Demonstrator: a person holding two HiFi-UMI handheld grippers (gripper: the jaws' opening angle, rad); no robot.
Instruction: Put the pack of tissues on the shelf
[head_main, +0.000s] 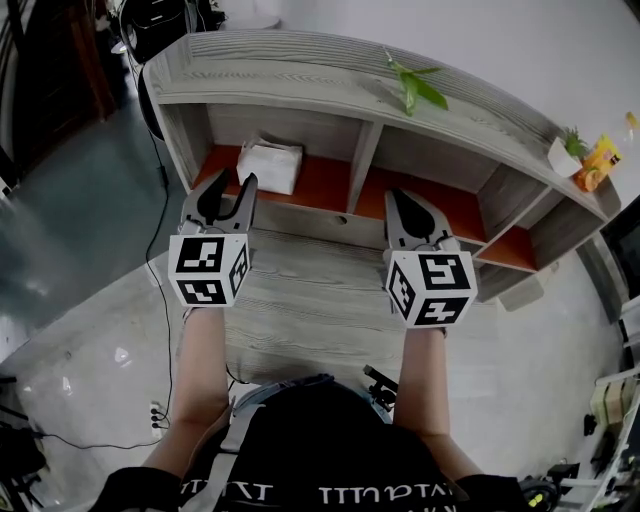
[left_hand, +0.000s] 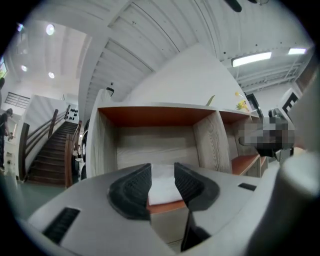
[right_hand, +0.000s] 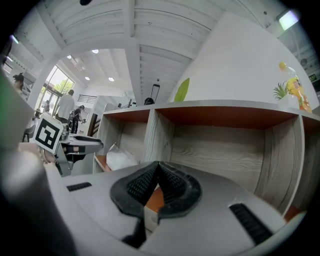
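Leafy sprig, potted plant, staircase beyond

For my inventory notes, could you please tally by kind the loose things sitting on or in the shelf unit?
Pack of tissues: 1
Plants: 2 (leafy sprig, potted plant)
Orange and yellow item: 1
Total: 4

open hall: staircase, wooden shelf
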